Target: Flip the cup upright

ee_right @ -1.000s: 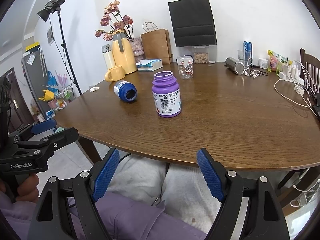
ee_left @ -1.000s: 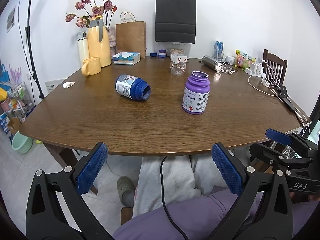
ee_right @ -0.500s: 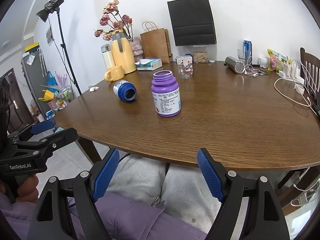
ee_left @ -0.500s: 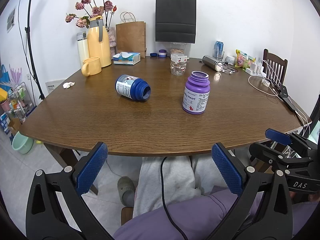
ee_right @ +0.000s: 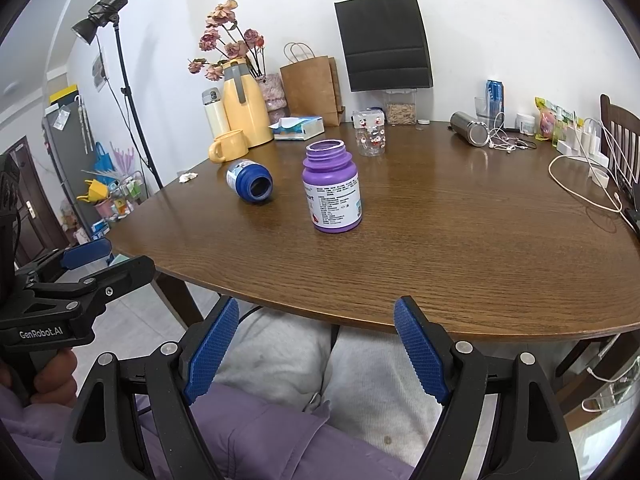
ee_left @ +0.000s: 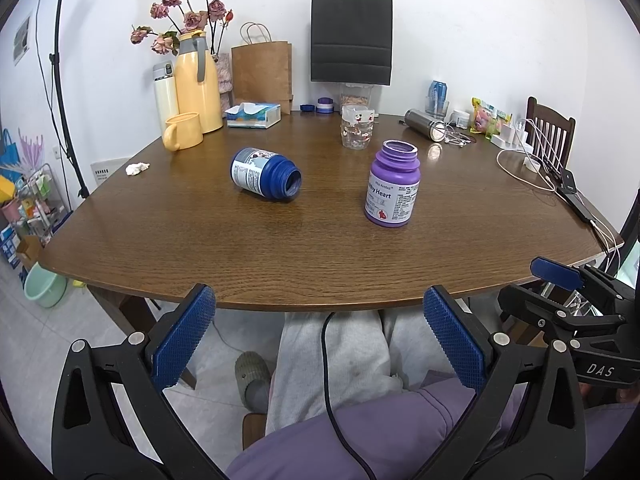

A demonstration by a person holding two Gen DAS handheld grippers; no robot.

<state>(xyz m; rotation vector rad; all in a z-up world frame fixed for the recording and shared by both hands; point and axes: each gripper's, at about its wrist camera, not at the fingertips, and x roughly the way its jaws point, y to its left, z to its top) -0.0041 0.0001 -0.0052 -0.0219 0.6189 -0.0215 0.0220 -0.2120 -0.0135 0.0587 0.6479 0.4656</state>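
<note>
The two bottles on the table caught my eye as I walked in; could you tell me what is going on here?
A seated person holds a gripper in each hand, both open and empty, short of the table's near edge. The left gripper and right gripper touch nothing. The blue bottle lies on its side, uncapped, mouth toward the person, apparently the thing to stand up. The purple bottle beside it stands upright, also uncapped.

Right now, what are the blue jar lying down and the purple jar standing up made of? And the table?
The blue jar looks like smooth, glossy plastic: even colour, moulded threaded neck, paper label. The purple jar looks the same, opaque plastic with a soft shine and a printed label. The table looks like varnished wood, or a wood-look veneer: grain lines show and it reflects light.
</note>
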